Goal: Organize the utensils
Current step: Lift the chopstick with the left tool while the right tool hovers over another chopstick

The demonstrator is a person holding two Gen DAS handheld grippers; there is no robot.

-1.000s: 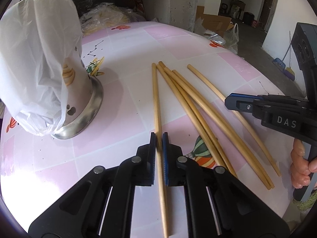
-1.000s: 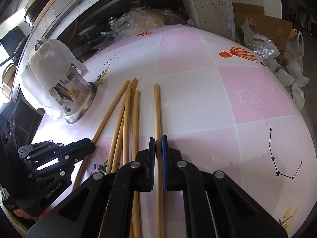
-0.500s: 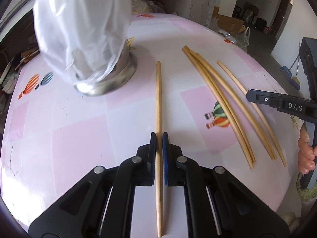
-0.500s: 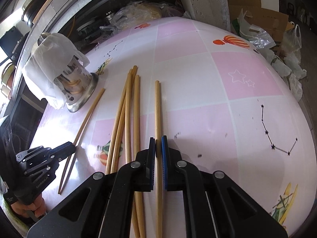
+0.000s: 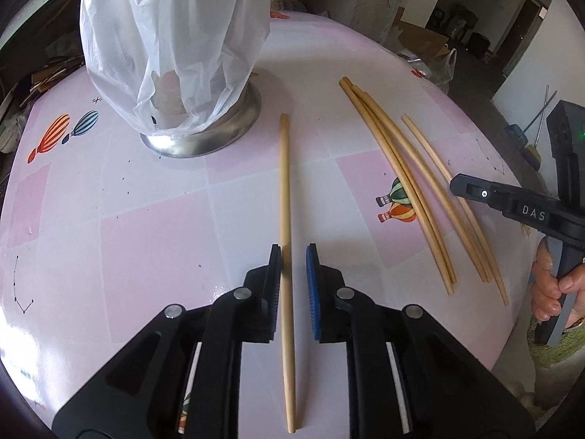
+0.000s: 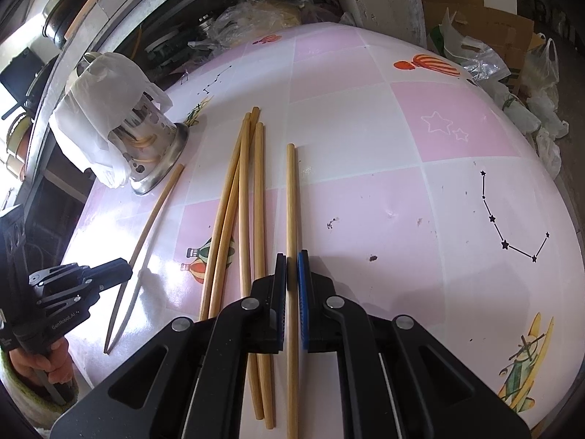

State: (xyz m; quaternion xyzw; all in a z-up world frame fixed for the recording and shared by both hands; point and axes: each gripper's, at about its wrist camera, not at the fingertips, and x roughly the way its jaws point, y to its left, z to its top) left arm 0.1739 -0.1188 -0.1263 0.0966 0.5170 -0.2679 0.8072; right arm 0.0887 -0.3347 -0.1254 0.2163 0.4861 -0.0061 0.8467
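Chopstick in right gripper — body lettered "DAS".

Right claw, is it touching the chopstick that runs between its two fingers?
Touching. The right wrist view shows the right claw with its jaws closed against both sides of the chopstick, and no gap shows on either side.

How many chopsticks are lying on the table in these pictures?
6, though overlap in the bundle could hide one. One lone chopstick lies between the open left gripper fingers. One chopstick is clamped in the right gripper. Four lie in a crossed bundle between them.
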